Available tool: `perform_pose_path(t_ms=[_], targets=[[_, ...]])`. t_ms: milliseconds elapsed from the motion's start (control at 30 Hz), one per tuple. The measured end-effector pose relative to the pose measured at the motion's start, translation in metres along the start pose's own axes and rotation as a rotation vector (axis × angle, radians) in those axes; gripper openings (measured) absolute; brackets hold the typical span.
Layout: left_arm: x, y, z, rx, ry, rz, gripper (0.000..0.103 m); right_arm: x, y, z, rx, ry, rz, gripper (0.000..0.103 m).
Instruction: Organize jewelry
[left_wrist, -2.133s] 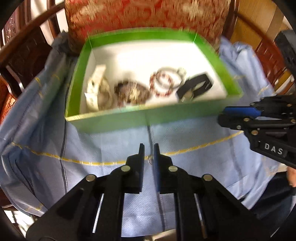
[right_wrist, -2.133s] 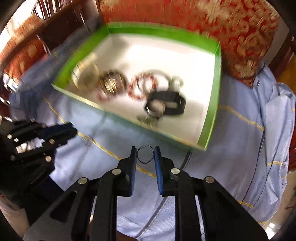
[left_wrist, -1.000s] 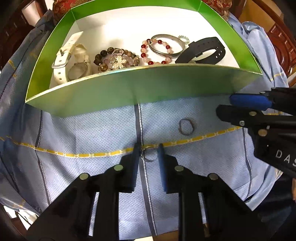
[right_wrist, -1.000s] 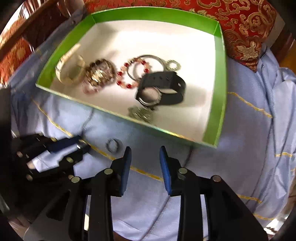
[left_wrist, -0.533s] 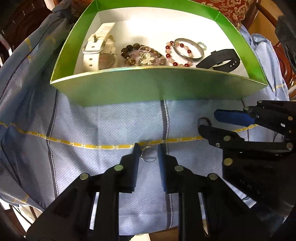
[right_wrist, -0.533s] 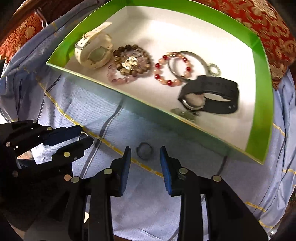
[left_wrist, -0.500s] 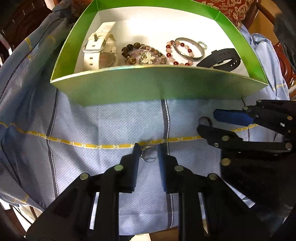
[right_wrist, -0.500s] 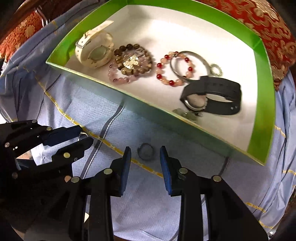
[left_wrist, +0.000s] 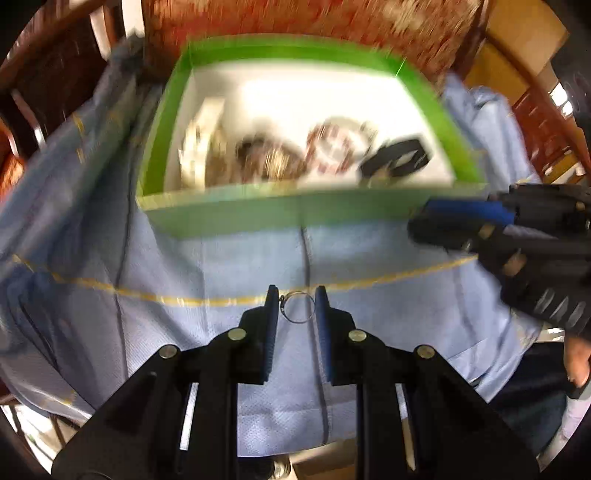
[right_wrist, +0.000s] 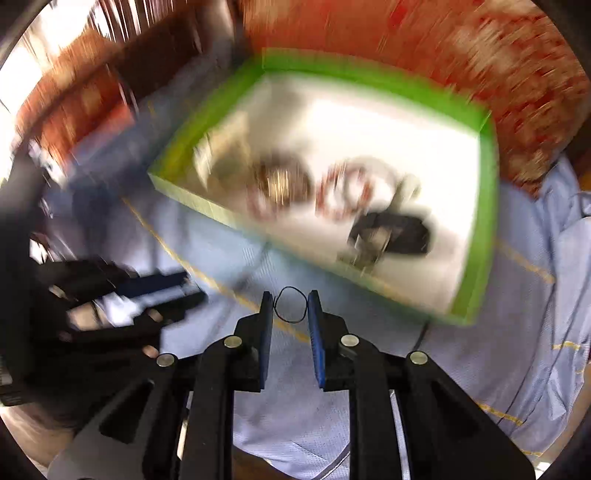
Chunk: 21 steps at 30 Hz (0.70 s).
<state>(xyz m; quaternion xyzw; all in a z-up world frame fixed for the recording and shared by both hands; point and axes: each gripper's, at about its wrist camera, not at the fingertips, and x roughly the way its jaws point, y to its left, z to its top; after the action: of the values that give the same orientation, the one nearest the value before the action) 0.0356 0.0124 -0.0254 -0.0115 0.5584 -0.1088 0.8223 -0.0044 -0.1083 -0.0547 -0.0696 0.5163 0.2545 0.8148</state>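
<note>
Since half a second ago both grippers have come up off the blue cloth (left_wrist: 221, 258) and the green box (left_wrist: 295, 218) has dropped farther away in both views, now smeared by motion; the dark ring that lay on the cloth in front of the right gripper is now up between its fingers. Nearest in the left wrist view, the left gripper (left_wrist: 295, 306) points steeply down at the cloth on the near side of the box, its fingers clamped on a thin silver ring (left_wrist: 299, 308) that stands between the blue pads. In the right wrist view the right gripper (right_wrist: 290, 306) tilts down the same way, on the near side of the box toward its right corner; its jaws are closing on a thin dark ring (right_wrist: 291, 306), whose edges meet both pads. Each gripper shows at the side of the other's view, level with the box's near wall. Beyond them the box sits on the cloth, and inside it, blurred, lie a pale watch (left_wrist: 199, 155) at the left, beaded bracelets (left_wrist: 295, 155) in the middle and a black watch (left_wrist: 399, 158) at the right. Behind the box stands a red patterned cushion (left_wrist: 314, 22).
</note>
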Motion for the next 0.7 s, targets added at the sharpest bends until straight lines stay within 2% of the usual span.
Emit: perform_pose_path(t_ms=[67, 133, 233, 367, 500, 600, 700], targets=[[-0.014, -0.002, 0.013, 0.007, -0.054, 0.019, 0.020, -0.022, -0.009, 0.009, 0.046, -0.095, 0.002, 0.019], [-0.018, -0.003, 0.036, 0.003, -0.078, 0.037, 0.020, -0.028, -0.025, 0.022, 0.097, -0.138, 0.000, 0.019], [-0.007, -0.003, 0.071, -0.031, -0.059, -0.003, 0.020, -0.013, -0.051, 0.040, 0.175, -0.132, -0.053, 0.019], [0.025, 0.001, 0.108, -0.067, -0.057, 0.036, 0.020, 0.014, -0.087, 0.059, 0.255, -0.110, -0.123, 0.019], [0.054, 0.016, 0.120, -0.129, -0.022, 0.052, 0.020, 0.031, -0.102, 0.064, 0.289, -0.091, -0.142, 0.019], [0.064, 0.019, 0.122, -0.138, -0.032, 0.083, 0.021, 0.038, -0.101, 0.071, 0.265, -0.100, -0.168, 0.021], [0.059, 0.017, 0.115, -0.129, -0.068, 0.118, 0.040, 0.035, -0.089, 0.069, 0.216, -0.113, -0.236, 0.057]])
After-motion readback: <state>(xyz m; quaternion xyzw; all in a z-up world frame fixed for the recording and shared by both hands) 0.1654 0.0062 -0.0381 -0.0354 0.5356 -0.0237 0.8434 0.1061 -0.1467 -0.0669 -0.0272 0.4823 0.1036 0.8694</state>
